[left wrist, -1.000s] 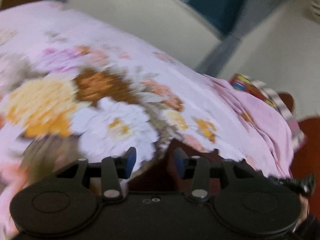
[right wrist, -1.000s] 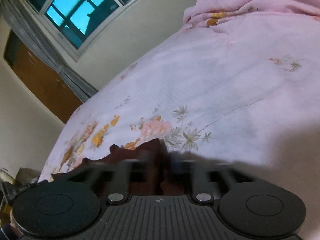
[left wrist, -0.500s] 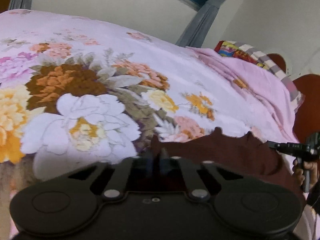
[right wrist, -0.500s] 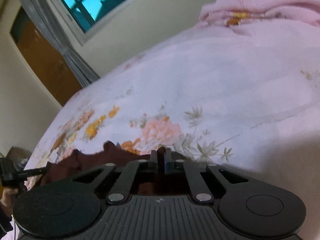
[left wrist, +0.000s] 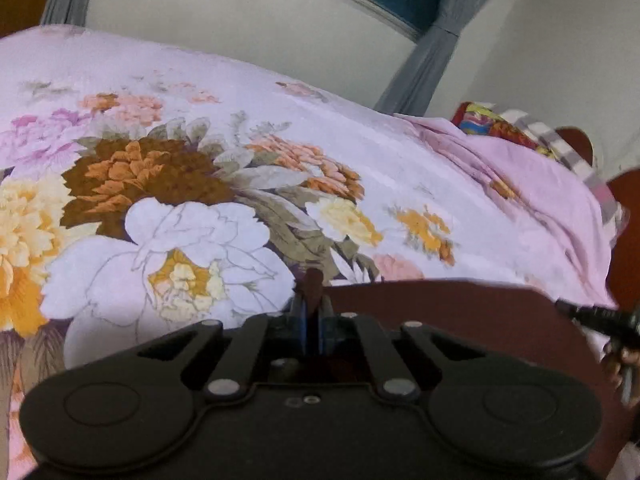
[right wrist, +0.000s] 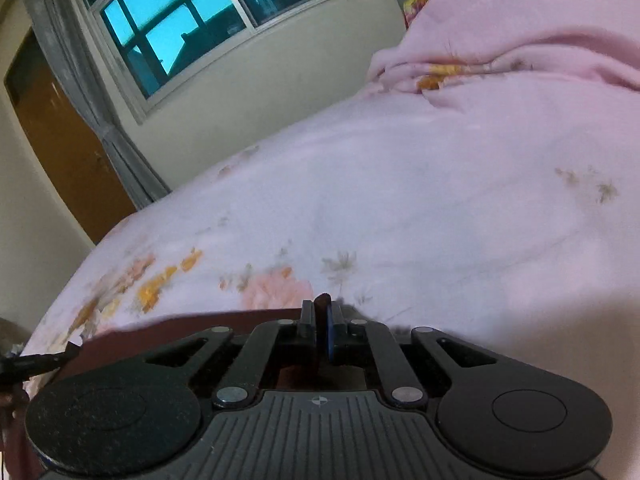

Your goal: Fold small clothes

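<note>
A small dark maroon garment (left wrist: 448, 312) hangs stretched between my two grippers above the flowered pink bedsheet (left wrist: 200, 184). My left gripper (left wrist: 312, 312) is shut on one top corner of it; a tuft of cloth sticks up between the fingers. My right gripper (right wrist: 320, 320) is shut on the other corner, with the garment's edge (right wrist: 168, 332) running off to the left. Each view shows the other gripper's tip at the garment's far end. The lower part of the garment is hidden behind the gripper bodies.
A bunched pink quilt (left wrist: 532, 184) and a colourful striped pillow (left wrist: 500, 128) lie at the head of the bed. A wall with a window (right wrist: 172, 36), grey curtains (left wrist: 424, 68) and a brown door (right wrist: 60, 148) stands beyond the bed.
Both grippers closed on the garment's corners and lifted it. They have moved apart, so its top edge is now pulled straight between them.
</note>
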